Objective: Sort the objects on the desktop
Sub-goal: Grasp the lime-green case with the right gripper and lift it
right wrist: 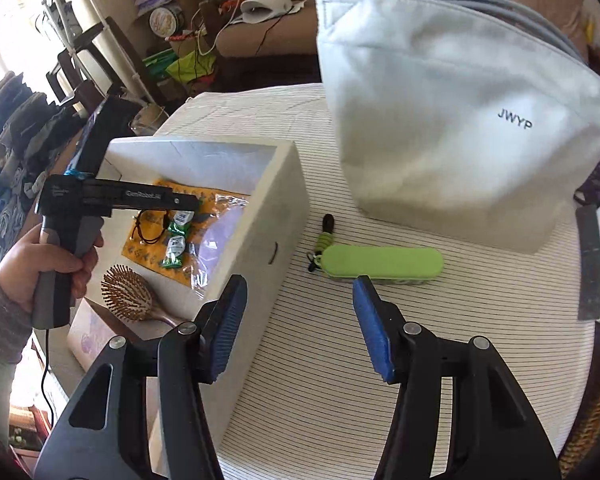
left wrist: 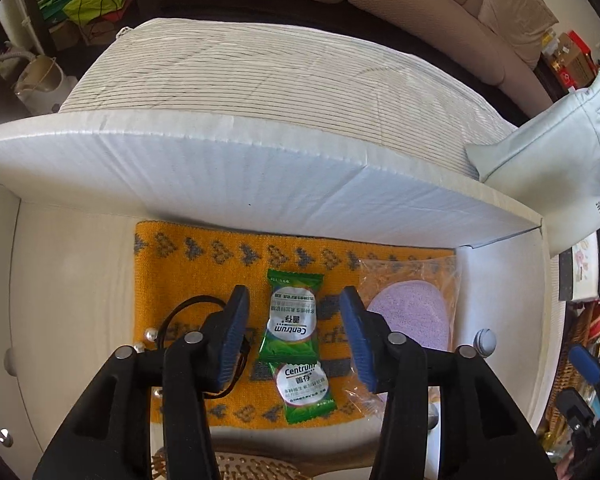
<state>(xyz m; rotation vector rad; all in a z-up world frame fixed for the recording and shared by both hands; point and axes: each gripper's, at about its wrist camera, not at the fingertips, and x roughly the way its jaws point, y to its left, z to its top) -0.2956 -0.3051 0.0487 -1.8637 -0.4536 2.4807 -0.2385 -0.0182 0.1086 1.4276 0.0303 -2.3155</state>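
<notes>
My left gripper (left wrist: 294, 336) is open and empty inside a white box (left wrist: 80, 280), above two green Centrum packets (left wrist: 290, 320) on an orange knitted cloth (left wrist: 204, 256). A purple sponge in clear wrap (left wrist: 412, 312) lies to the right, a black cord (left wrist: 188, 308) to the left. In the right wrist view my right gripper (right wrist: 300, 328) is open and empty over the striped tablecloth (right wrist: 320, 380), just short of a green case (right wrist: 380, 262) with a small strap (right wrist: 322, 240). The left gripper (right wrist: 196, 204) shows over the box (right wrist: 268, 208).
A large pale bag marked JWYP (right wrist: 452, 120) stands behind the green case. A wooden hairbrush (right wrist: 130, 294) lies in the box's near end. The round table's edge (right wrist: 572, 380) is at the right. A sofa and clutter are beyond.
</notes>
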